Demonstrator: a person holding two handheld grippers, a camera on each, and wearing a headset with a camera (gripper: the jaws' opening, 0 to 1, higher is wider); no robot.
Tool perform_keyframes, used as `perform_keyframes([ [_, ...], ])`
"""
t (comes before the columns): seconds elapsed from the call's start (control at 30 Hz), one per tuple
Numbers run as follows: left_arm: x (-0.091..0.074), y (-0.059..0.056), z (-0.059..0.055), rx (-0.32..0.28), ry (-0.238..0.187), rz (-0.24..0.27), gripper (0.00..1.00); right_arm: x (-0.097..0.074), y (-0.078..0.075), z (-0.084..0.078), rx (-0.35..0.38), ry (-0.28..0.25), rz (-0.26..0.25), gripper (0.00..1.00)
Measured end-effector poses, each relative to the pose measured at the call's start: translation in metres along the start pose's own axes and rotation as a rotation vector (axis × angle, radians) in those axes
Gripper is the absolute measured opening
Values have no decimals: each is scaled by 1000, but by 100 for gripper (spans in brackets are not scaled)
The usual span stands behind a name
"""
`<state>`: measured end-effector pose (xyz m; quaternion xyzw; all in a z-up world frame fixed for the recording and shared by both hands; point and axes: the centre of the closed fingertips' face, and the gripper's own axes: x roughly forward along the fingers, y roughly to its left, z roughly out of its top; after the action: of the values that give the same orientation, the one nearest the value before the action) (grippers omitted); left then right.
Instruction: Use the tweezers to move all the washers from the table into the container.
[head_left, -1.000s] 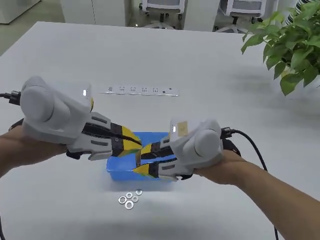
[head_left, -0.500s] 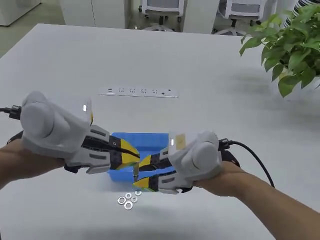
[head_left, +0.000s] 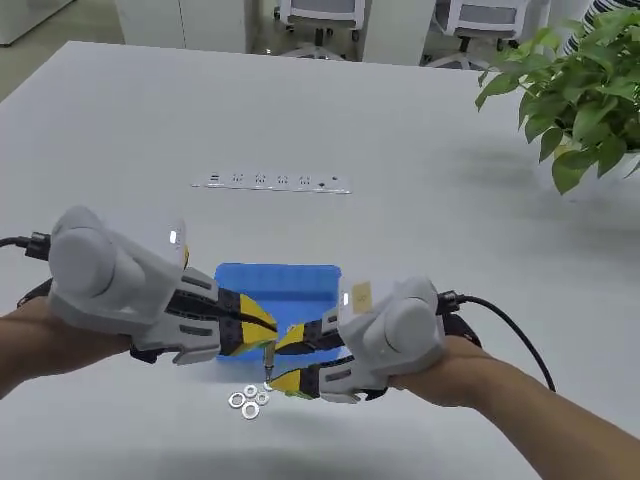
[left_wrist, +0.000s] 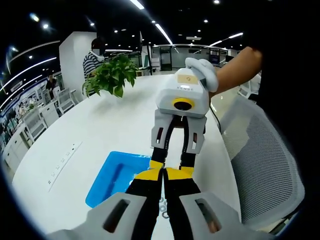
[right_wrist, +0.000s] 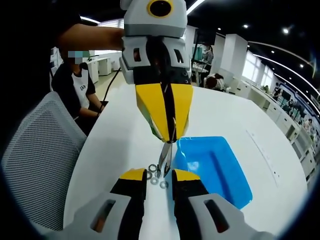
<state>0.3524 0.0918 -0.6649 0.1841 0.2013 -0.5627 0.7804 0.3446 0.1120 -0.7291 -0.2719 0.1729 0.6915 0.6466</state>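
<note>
Several small metal washers (head_left: 248, 401) lie in a cluster on the white table, just in front of the blue container (head_left: 280, 272). My left gripper (head_left: 268, 325) comes in from the left, shut on the tweezers (head_left: 268, 362), whose tips point down close to the washers. In the right gripper view the tweezers (right_wrist: 164, 157) hang from the opposite yellow jaws just above the washers (right_wrist: 154, 180). My right gripper (head_left: 290, 358) faces the left one and is open, one jaw on each side of the tweezers. In the left gripper view my left gripper (left_wrist: 163, 175) has its jaws pressed together beside the container (left_wrist: 117, 175).
A white power strip (head_left: 270, 182) lies farther back on the table. A green potted plant (head_left: 580, 90) stands at the far right. A cable (head_left: 510, 320) trails from the right gripper. A grey mesh chair (left_wrist: 260, 150) stands by the table edge.
Both grippers have come down and towards me, from over the container to its front edge. The tweezers' tips now hang just above the washers.
</note>
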Motion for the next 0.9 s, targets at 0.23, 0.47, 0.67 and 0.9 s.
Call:
perform_keyframes([
  [0.23, 7, 0, -5, -6, 5, -10, 5, -1, 1, -6, 16, 7, -6, 22],
  [0.47, 11, 0, -8, -7, 7, -14, 5, -3, 1, -14, 32, 19, -10, 22],
  [0.67, 13, 1, -15, -9, 23, -15, 5, -4, 2, -16, 42, 24, -14, 22],
  [0.9, 16, 4, -20, -11, 30, -11, 5, -5, 2, -17, 47, 23, -18, 22],
])
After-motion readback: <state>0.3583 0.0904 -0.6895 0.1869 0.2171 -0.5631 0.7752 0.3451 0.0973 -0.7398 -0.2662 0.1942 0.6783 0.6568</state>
